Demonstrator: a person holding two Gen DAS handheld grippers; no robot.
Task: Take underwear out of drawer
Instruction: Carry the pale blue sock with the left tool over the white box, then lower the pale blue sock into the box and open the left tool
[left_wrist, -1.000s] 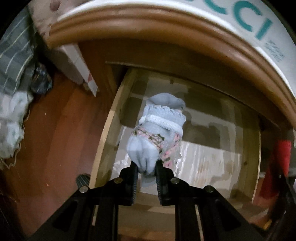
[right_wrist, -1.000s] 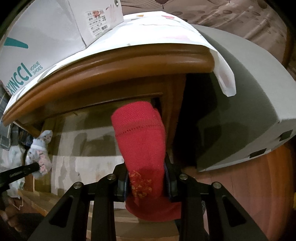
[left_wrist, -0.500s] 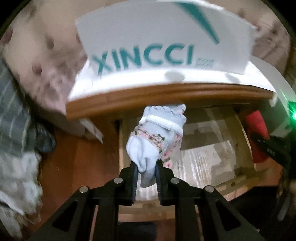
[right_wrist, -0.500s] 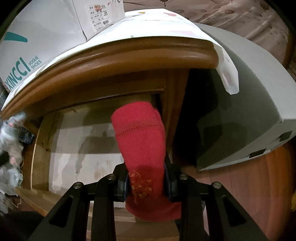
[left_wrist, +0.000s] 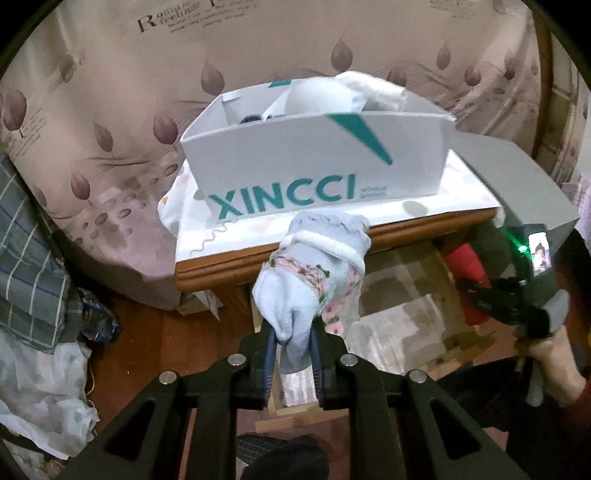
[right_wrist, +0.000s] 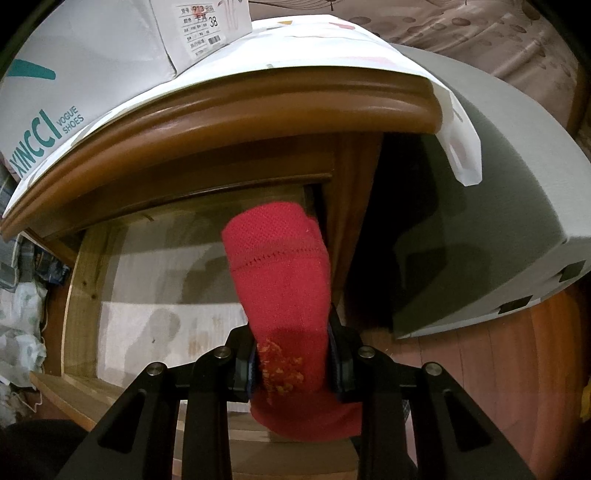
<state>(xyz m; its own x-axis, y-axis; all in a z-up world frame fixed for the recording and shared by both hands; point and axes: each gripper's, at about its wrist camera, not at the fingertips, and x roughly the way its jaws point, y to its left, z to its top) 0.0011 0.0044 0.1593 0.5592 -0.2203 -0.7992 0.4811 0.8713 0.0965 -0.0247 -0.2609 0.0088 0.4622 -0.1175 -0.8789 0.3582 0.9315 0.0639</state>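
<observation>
My left gripper (left_wrist: 291, 343) is shut on a rolled pale blue underwear with a floral band (left_wrist: 314, 273), held up in front of the nightstand's top edge. My right gripper (right_wrist: 291, 354) is shut on a rolled red underwear (right_wrist: 280, 273), held over the open wooden drawer (right_wrist: 147, 295), whose pale lined bottom shows bare. In the left wrist view the red underwear (left_wrist: 465, 269) and the hand holding the right gripper (left_wrist: 554, 354) show at the right, above the drawer (left_wrist: 402, 321).
A white XINCCI shoe box (left_wrist: 317, 170) stands on the nightstand top (right_wrist: 258, 122). A grey box (right_wrist: 480, 206) sits to the nightstand's right. Checked cloth (left_wrist: 26, 266) and plastic bags (left_wrist: 40, 402) lie on the floor at left. A patterned bed side (left_wrist: 110, 110) rises behind.
My left gripper has risen out of the drawer with the blue underwear and rolled level, now facing the shoe box. The right gripper and red underwear have stayed put.
</observation>
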